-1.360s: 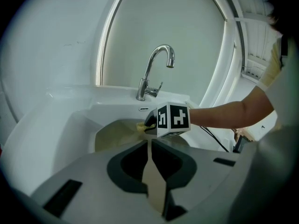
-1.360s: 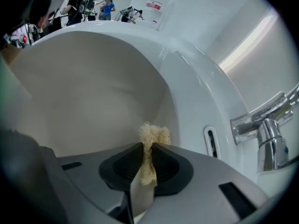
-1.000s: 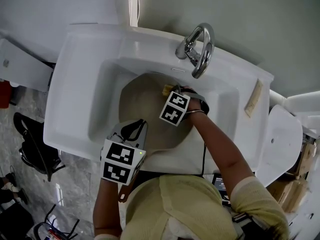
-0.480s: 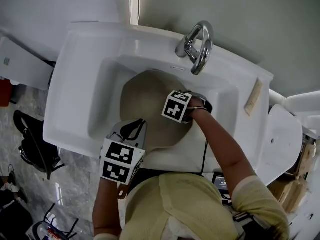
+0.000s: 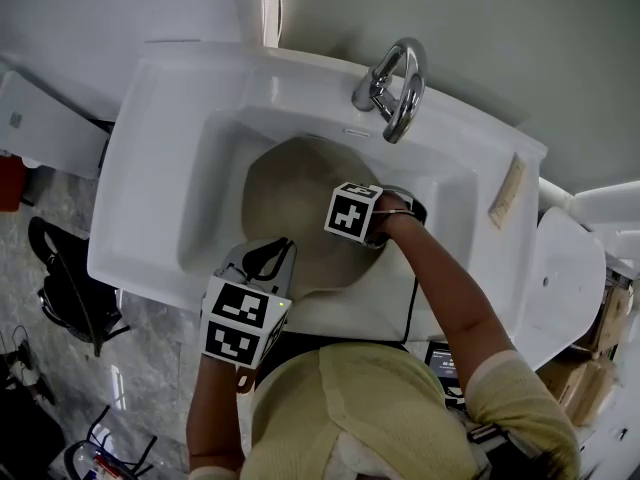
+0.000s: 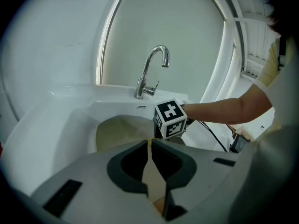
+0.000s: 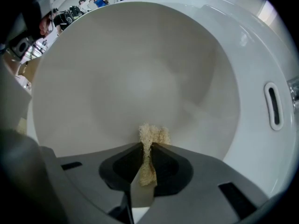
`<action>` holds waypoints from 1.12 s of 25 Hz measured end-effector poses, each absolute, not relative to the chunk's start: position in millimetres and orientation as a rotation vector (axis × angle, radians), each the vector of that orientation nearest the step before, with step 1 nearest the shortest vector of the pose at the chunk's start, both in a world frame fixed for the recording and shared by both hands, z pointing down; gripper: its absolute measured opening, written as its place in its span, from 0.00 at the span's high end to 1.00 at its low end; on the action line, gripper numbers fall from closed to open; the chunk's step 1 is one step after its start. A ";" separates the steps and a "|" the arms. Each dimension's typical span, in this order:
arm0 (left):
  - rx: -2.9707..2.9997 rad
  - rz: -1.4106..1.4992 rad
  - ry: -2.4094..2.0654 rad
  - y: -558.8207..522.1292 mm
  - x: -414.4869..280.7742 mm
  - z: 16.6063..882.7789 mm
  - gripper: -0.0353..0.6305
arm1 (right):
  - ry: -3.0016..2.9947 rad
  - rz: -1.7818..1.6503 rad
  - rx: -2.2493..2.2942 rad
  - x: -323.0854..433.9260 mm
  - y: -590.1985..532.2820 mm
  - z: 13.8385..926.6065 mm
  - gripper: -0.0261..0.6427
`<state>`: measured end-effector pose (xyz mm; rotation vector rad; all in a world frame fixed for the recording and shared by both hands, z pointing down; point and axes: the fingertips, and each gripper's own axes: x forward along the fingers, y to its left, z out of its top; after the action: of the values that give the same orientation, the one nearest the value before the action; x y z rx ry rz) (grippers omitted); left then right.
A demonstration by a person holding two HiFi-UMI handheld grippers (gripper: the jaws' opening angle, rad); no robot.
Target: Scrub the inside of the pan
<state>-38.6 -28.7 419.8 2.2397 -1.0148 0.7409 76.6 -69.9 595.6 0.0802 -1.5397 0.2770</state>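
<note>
The beige pan (image 5: 290, 203) lies in the basin of the white sink (image 5: 160, 158), below the chrome faucet (image 5: 398, 88). With our left gripper (image 6: 149, 146) we grip the pan at its near edge: the fingers are pinched together on a thin beige strip of the pan. Our right gripper (image 7: 147, 146) reaches down into the pan from the right side. Its fingers are clamped narrowly on a tan, fibrous scrub pad (image 7: 150, 135), whose frayed tip pokes out against the pan's pale inner surface. In the head view we see the two grippers apart, the right one over the pan's right half.
</note>
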 end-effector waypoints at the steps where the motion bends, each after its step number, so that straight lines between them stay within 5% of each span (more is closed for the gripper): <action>1: 2.240 0.741 -1.015 -28.0 -38.8 419.8 0.84 | -1.539 0.290 0.067 76.2 -66.5 594.8 0.85; 28: 2.273 0.730 -1.014 -11.8 -39.4 411.5 0.84 | -1.529 0.568 -0.173 66.3 4.8 570.6 0.85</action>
<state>-39.4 -11.8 411.5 2.2734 -1.0141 0.7296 66.3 4.8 570.6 -0.1735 -1.5289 0.5684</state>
